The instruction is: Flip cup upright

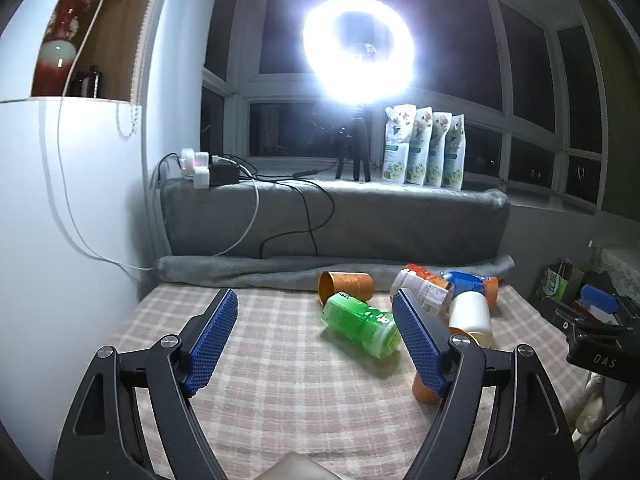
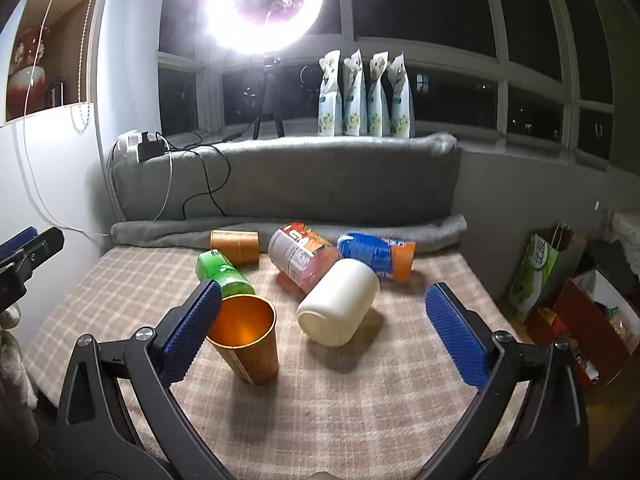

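An orange metal cup point(image 2: 248, 340) stands upright on the checked cloth point(image 2: 340, 408), mouth up, just beside my right gripper's left finger point(image 2: 192, 332). My right gripper point(image 2: 320, 332) is open and empty. A second orange cup point(image 2: 236, 245) lies on its side at the back; it also shows in the left wrist view point(image 1: 346, 285). A white cup point(image 2: 340, 306) lies on its side in the middle. My left gripper point(image 1: 316, 340) is open and empty above the cloth; the upright cup's base point(image 1: 426, 391) peeks out behind its right finger.
A green bottle point(image 1: 362, 324), a clear jar point(image 2: 304, 256) and a blue-orange can point(image 2: 378, 254) lie on the cloth. A grey cushion point(image 2: 288, 184) backs the cloth. A ring light point(image 1: 356, 48) and several pouches point(image 1: 424, 146) stand on the sill. Bags point(image 2: 560, 292) sit at right.
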